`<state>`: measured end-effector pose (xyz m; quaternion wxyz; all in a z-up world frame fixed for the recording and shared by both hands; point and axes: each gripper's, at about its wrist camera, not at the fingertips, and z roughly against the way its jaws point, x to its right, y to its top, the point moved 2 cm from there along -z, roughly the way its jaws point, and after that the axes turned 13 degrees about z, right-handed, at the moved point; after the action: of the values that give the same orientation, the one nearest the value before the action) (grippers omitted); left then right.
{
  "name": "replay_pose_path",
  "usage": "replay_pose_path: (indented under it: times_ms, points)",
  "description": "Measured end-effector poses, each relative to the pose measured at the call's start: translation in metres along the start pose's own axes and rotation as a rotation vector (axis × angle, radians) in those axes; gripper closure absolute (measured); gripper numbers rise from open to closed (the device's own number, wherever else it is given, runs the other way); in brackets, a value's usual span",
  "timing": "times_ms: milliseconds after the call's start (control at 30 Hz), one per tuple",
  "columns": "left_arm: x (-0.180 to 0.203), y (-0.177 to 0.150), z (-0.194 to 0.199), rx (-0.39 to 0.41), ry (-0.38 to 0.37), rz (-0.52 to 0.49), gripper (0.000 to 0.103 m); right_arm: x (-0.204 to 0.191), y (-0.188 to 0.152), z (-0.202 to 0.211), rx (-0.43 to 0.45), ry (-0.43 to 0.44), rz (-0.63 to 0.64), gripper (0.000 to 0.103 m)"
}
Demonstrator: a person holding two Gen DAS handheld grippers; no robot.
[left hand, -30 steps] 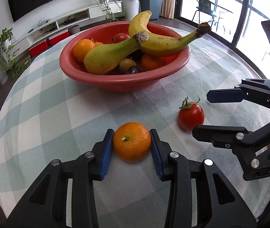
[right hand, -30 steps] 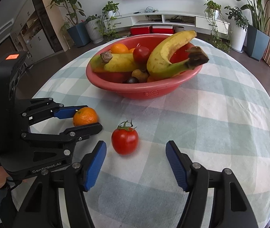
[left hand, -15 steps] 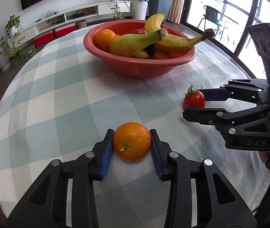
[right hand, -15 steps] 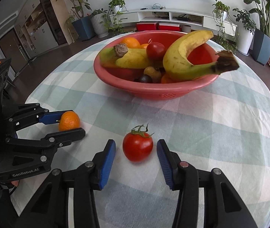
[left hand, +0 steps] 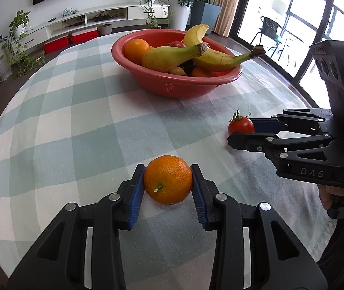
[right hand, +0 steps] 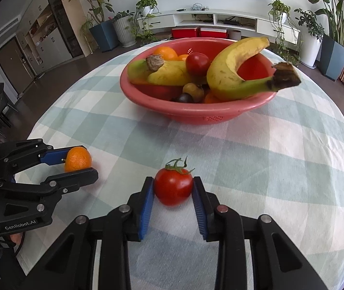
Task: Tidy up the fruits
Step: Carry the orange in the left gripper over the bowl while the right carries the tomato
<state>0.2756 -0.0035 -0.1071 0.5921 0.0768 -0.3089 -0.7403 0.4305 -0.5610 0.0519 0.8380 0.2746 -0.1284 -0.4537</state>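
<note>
- Orange (left hand: 168, 183) pinched between blue pads of left tool (left hand: 168, 188), low over the bench (left hand: 75, 130).
- Tomato (right hand: 173, 185) sitting between right tool (right hand: 173, 194) pads, closing in, touching both sides.
- Red bowl (right hand: 196, 111) straight ahead of both, well apart, already heaped with bananas (right hand: 234, 72).
- Right tool nearer the bowl, by the look of it.
- Next: lift, carry forward, over the rim.
</note>
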Motion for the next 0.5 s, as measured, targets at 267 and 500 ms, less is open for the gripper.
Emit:
replay_pose_path:
  times_ms: [267, 500]
  points:
    - [0.002, 0.010, 0.023, 0.042, -0.029, 0.027, 0.068, 0.010, -0.009, 0.046, 0.076, 0.006, -0.055, 0.069]
    - [-0.016, 0.049, 0.057, 0.114, -0.003, 0.035, 0.068, 0.068, 0.002, 0.093, 0.137, -0.077, -0.114, 0.069]
